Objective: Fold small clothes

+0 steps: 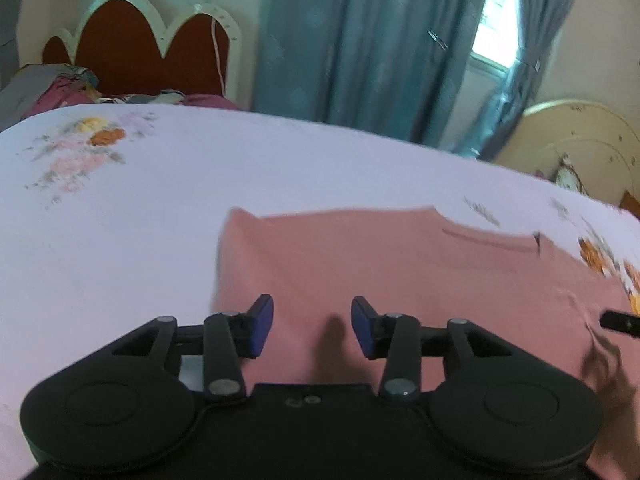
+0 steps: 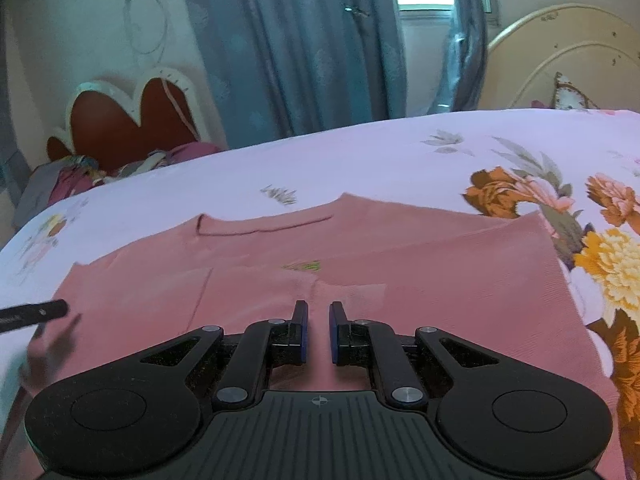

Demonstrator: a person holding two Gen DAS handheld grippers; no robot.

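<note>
Left gripper (image 1: 312, 326) jaws parted, nothing between, above pink garment (image 1: 400, 280) on floral bedsheet (image 1: 140, 208). Right gripper (image 2: 318, 330) jaws narrow, nearly closed, empty, over folded cloth.

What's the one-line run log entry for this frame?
stage: folding | pink garment flat on bed sheet | left gripper open, empty | right gripper nearly shut, empty

The pink garment (image 1: 400, 272) is smeared by motion blur in the left wrist view, its near hem hidden behind the left tongs (image 1: 312, 328). In the right wrist view its near edge is covered by the right tongs (image 2: 318, 332). Small green marking (image 2: 304, 267) on the fabric: too small to identify. The bed (image 2: 360, 152) is cut off at both frame edges.
</note>
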